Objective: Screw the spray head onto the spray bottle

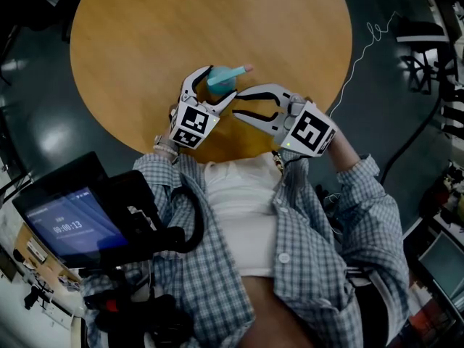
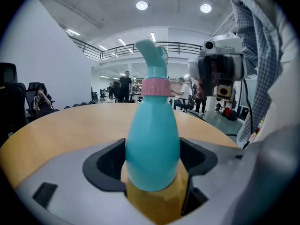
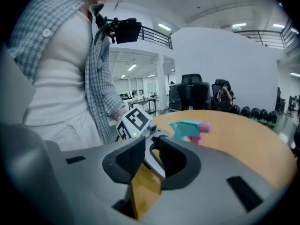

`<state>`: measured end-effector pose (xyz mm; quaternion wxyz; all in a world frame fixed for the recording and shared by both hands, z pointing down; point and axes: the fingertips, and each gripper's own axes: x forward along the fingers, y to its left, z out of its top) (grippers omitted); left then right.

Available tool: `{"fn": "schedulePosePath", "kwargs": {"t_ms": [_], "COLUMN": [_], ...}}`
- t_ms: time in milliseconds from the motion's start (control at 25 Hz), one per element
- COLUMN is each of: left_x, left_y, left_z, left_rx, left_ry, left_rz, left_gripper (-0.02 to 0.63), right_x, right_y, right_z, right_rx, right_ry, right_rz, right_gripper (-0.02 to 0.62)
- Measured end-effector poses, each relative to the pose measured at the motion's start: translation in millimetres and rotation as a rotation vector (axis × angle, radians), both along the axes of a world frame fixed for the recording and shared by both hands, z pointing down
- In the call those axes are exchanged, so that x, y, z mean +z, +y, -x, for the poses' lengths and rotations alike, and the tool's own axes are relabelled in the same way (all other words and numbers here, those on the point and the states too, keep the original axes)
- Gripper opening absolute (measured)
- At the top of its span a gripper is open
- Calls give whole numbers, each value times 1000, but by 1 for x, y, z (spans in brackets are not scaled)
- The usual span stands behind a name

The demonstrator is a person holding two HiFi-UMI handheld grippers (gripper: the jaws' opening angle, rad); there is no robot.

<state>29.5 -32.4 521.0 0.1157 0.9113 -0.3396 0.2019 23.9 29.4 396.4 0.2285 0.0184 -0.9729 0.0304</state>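
Head view – bottle: the teal spray bottle (image 1: pixel 220 85) stands near the desk's (image 1: pixel 145 49) near edge, its spray head (image 1: pixel 235 71) already on top, pink nozzle pointing away and to the right.
Head view – left hand-held gripper (image 1: pixel 221 82): clamped around the bottle.
Head view – right hand-held gripper (image 1: pixel 238 104): just to the bottle's right, tips aimed at it, jaws apart and empty; it is the free hand.

Left gripper view – grip: both pads press the bottle's belly.
Left gripper view – axis: the bottle is upright, long axis vertical, with the pink collar (image 2: pixel 155 86) above the jaws and the head over it.
Left gripper view – base: whether it rests on the desk cannot be told.

Right gripper view – jaws: a narrow gap, nothing between them.
Right gripper view – target: the head lies ahead, above and right of the gap.
Right gripper view – judgement: the right jaws probably must rise to the collar and turn about the vertical axis.
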Motion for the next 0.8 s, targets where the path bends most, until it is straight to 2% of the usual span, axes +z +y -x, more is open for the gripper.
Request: {"fn": "schedulePosePath", "kwargs": {"t_ms": [120, 200, 320, 520, 800], "left_x": [0, 0, 0, 0, 1], "left_y": [1, 1, 2, 4, 9], "left_z": [1, 1, 1, 2, 7], "left_rx": [-2, -4, -7, -8, -25], "left_ry": [1, 1, -3, -15, -14], "left_rz": [1, -1, -1, -6, 8], "left_gripper": [362, 362, 362, 362, 362], "right_x": [-29, -36, -31, -5, 10], "right_y": [-32, -60, -98, -124, -124], "right_z": [-14, -22, -28, -7, 40], "right_rx": [67, 135, 207, 113, -82], "right_ry": [7, 22, 34, 64, 69], "right_rz": [-141, -182, -158, -180, -171], "right_gripper": [-5, -6, -6, -6, -6]}}
